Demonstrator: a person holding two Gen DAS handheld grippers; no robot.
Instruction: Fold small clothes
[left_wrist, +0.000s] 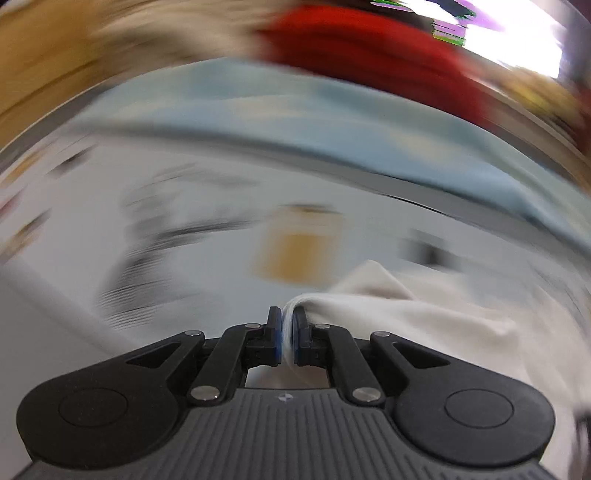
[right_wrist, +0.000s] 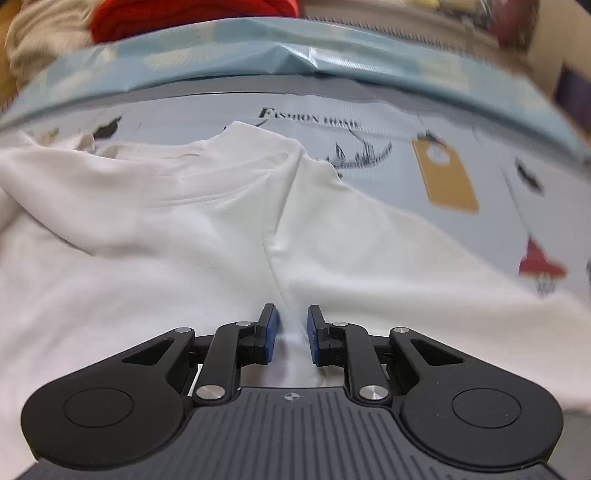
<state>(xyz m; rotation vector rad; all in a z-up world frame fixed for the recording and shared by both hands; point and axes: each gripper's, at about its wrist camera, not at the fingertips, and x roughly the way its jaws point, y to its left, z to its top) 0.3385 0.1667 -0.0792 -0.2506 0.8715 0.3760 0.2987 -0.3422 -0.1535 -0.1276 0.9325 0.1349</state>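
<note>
A white garment (right_wrist: 166, 240) lies crumpled on a printed table cover (right_wrist: 406, 122), filling the left and middle of the right wrist view. A raised crease of it runs down between the fingers of my right gripper (right_wrist: 291, 312). The blue pads stand a little apart and do not press on the cloth. The left wrist view is heavily blurred. There my left gripper (left_wrist: 287, 314) is shut on a pinched edge of the white garment (left_wrist: 406, 306), which trails off to the right.
A light blue strip (right_wrist: 258, 55) borders the far side of the cover. Beyond it lie a red cloth (right_wrist: 184, 14) and a beige cloth (right_wrist: 40, 33). The red cloth (left_wrist: 369, 44) also shows at the top of the left wrist view. A yellow tag print (right_wrist: 443, 177) marks the cover.
</note>
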